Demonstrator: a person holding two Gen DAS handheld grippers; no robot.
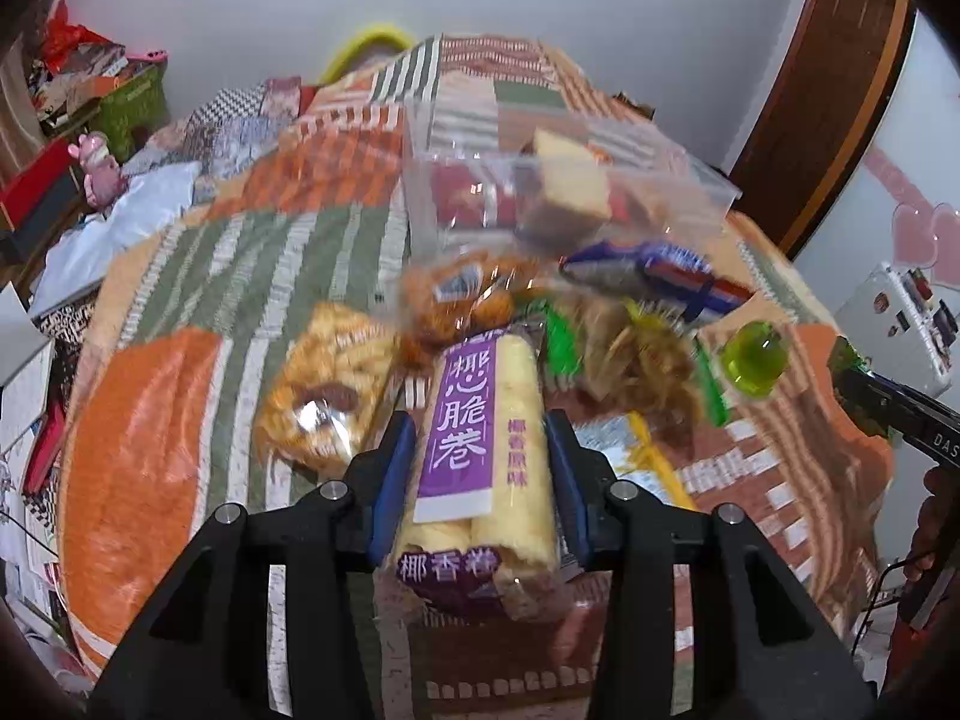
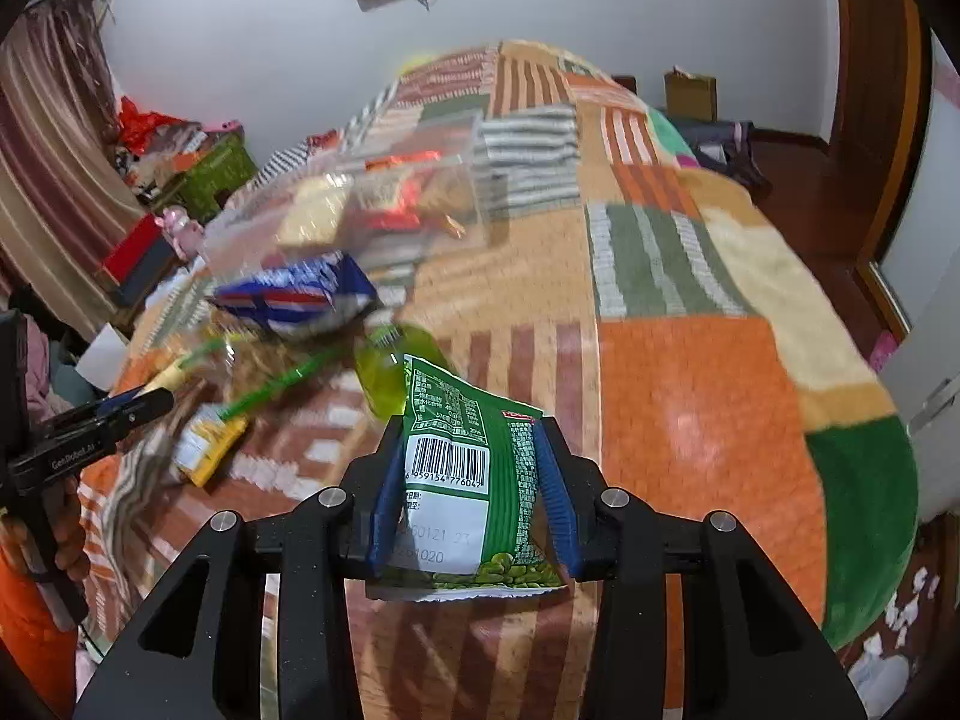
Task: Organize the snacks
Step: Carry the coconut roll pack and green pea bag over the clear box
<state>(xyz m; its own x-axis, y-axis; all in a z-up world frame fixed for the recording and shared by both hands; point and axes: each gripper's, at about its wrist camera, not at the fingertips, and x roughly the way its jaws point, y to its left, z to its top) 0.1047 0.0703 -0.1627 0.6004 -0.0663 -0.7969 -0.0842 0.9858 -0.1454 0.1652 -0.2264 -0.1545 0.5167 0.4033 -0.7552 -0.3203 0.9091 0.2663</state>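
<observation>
My left gripper (image 1: 480, 438) is shut on a purple-labelled pack of yellow egg rolls (image 1: 480, 450) and holds it above the patchwork bedspread (image 1: 180, 396). My right gripper (image 2: 468, 450) is shut on a green snack packet (image 2: 474, 480) with a barcode. A clear plastic box (image 1: 540, 180) holding a cake slice and red packs stands further back; it also shows in the right wrist view (image 2: 372, 198). A blue wrapper (image 1: 654, 276), a green jelly cup (image 1: 753, 360) and several loose snack packs (image 1: 324, 384) lie between the grippers and the box.
The bed's left side is lined with boxes, a green crate (image 1: 129, 108) and a pink toy (image 1: 96, 168). A wooden door frame (image 1: 822, 120) stands at the right. The floor (image 2: 798, 168) lies beyond the bed's right edge.
</observation>
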